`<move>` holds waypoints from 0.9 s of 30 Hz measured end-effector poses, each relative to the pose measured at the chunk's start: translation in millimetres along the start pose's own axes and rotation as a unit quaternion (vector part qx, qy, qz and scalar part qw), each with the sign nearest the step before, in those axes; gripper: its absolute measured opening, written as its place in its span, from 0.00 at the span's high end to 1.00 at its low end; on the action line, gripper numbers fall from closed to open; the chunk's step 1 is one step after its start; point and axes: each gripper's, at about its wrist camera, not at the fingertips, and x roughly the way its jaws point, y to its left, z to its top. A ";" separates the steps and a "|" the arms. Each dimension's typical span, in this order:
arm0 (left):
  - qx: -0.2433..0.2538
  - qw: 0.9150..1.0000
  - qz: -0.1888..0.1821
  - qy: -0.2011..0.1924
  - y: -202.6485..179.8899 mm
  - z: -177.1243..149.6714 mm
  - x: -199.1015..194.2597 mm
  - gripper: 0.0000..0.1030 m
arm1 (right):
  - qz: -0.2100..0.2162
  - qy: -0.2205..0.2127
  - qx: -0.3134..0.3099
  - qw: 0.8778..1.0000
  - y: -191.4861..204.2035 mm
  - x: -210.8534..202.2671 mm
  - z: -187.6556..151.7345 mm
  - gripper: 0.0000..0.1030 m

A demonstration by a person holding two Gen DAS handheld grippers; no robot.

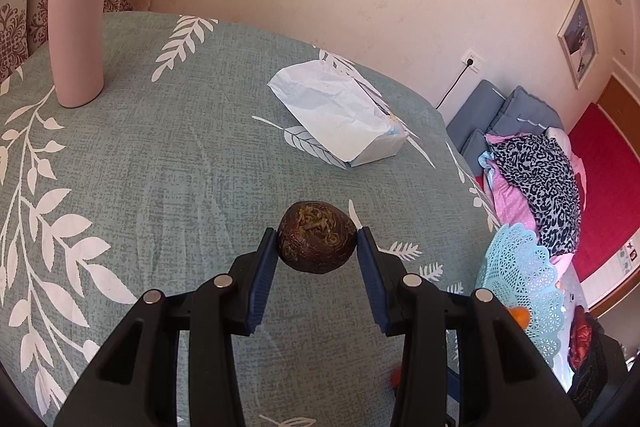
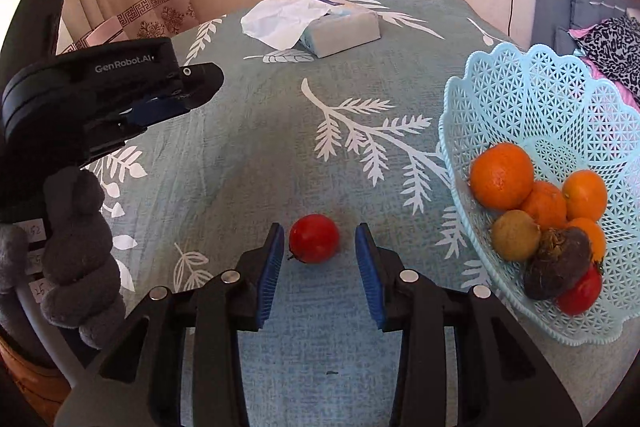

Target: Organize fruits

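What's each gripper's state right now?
Left gripper: shut on the dark brown round fruit.
Right gripper: open, round red fruit between its fingers, not gripped.

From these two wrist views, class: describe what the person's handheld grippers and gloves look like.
Each gripper, left and right, has black plastic arms with round silver rivets and ribbed blue pads. Seen from the right wrist view, the left gripper's black body bears white "GenRobot.AI" lettering. The hand holding it wears a fuzzy grey glove.

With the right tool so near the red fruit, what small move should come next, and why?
Probably ease the right tool a little forward and close it. The red fruit lies on the table between the open pads, near the left one, not yet pressed. The basket waits to its right.
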 end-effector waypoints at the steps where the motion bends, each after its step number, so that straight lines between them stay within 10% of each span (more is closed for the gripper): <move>1: 0.000 1.000 0.000 0.000 -0.1 -0.1 0.1 0.60 | -0.001 0.004 -0.002 1.000 0.7 4.6 0.3 0.63; 13: 0.017 1.000 -0.001 -0.002 -11.4 -4.4 0.5 0.60 | 0.006 -0.051 0.012 0.999 -10.0 -54.0 4.4 0.73; 27: 0.070 0.997 -0.022 -0.002 -49.3 -20.4 -3.3 0.60 | -0.114 -0.097 0.116 0.982 -115.4 -115.1 -11.3 0.73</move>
